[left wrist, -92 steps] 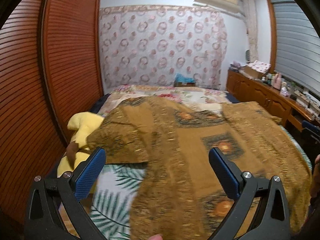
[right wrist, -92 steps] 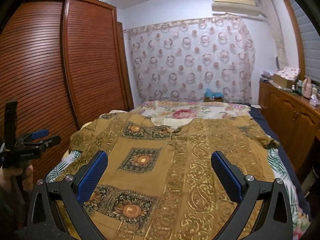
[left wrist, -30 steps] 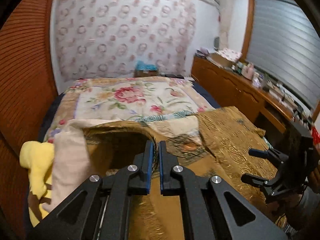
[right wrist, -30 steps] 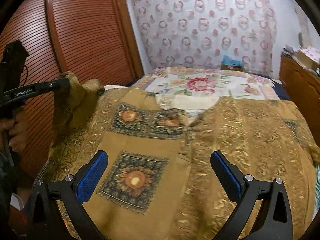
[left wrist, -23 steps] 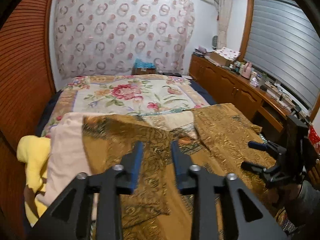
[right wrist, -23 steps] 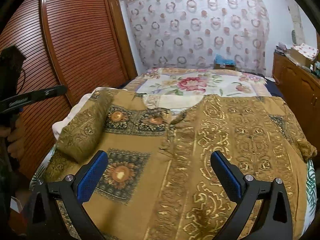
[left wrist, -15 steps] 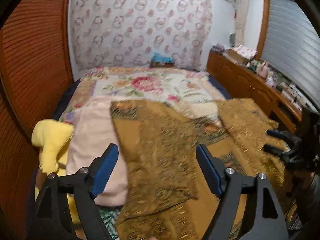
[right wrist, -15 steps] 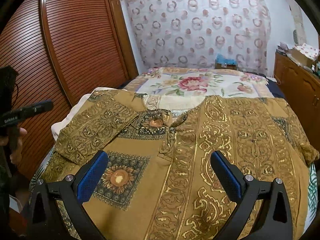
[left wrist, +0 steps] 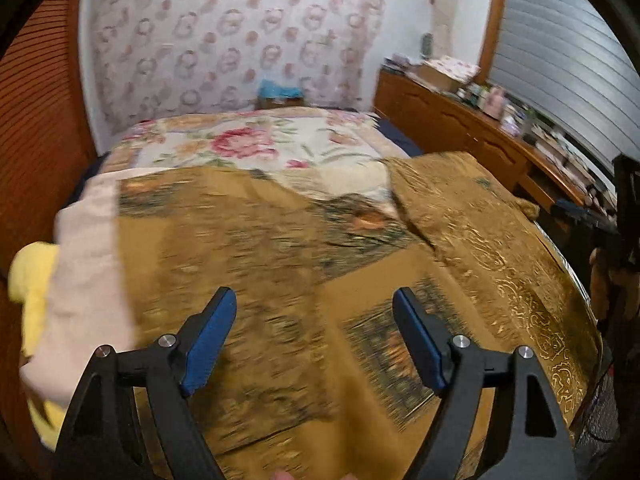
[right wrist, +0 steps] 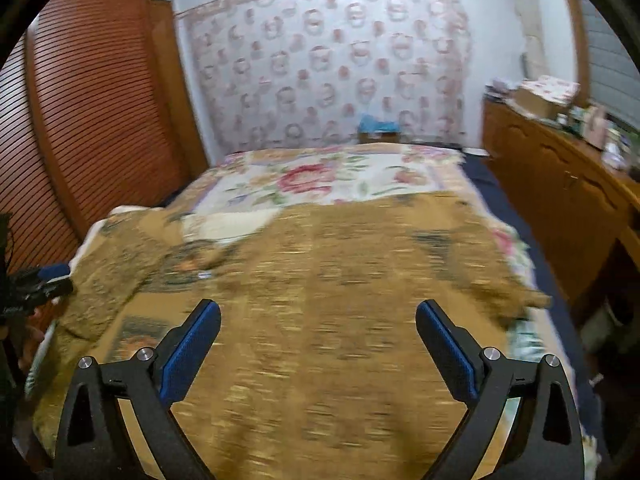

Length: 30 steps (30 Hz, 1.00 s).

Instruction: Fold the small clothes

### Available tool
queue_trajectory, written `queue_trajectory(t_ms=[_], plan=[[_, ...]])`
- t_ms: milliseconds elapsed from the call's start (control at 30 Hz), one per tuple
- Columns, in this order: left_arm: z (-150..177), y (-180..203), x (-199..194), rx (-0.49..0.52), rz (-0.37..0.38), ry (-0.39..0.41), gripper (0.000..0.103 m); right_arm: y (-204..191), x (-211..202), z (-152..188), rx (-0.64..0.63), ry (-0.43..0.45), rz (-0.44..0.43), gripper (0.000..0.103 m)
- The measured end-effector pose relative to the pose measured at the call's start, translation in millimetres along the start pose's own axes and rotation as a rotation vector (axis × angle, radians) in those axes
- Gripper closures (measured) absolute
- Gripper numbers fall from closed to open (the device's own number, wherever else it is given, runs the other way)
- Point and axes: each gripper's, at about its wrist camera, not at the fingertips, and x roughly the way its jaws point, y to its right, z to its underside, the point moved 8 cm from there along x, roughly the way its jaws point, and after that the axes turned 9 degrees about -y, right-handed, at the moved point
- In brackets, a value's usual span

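Observation:
A brown shirt with gold patterns [left wrist: 360, 248] [right wrist: 344, 280] lies spread over the bed. Its left sleeve [left wrist: 224, 248] is folded in across the body; the right sleeve [right wrist: 516, 292] reaches toward the bed's right edge. My left gripper [left wrist: 314, 312] hovers open above the folded sleeve, nothing between its blue pads. My right gripper [right wrist: 318, 322] is open too, over the shirt's right half, and shows at the right edge of the left wrist view [left wrist: 580, 216]. The left one appears at the left edge of the right wrist view [right wrist: 44, 280]. Both views are motion-blurred.
A floral bedspread [left wrist: 248, 144] covers the far half of the bed. A pale pink cloth [left wrist: 84, 280] and a yellow one [left wrist: 28, 280] lie at the left edge. Slatted wooden wardrobe doors [right wrist: 80, 120] stand left; a cluttered wooden sideboard [right wrist: 560, 168] runs along the right.
The left gripper, shut on the sleeve a second ago, opened and let it drop folded across the shirt, then sank lower. The right gripper swung to the right over the shirt.

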Motion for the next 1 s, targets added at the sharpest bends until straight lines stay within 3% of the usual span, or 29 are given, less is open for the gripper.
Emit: queue_trajectory(t_ms=[167, 300, 433, 533, 833, 1000], plan=[[-9, 43, 38, 0.095, 0.043, -0.065, 0.022, 57, -18, 7, 0.066, 0.011, 0.075, 0.014], [-10, 56, 62, 0.119, 0.034, -0.114, 0.022, 90, -17, 9, 0.120, -0.011, 0.092, 0.022], [-4, 63, 76, 0.140, 0.013, -0.148, 0.022, 103, 10, -1, 0.163, -0.062, 0.065, 0.027], [-2, 67, 77, 0.175, -0.032, -0.127, 0.022, 118, 26, -9, 0.207, -0.101, 0.045, 0.028], [0, 74, 84, 0.202, -0.017, -0.158, 0.000, 145, 63, -28, 0.306, -0.203, 0.002, 0.029], [-1, 73, 84, 0.202, -0.018, -0.156, 0.000, 151, 63, -30, 0.359, -0.221, -0.046, 0.033]])
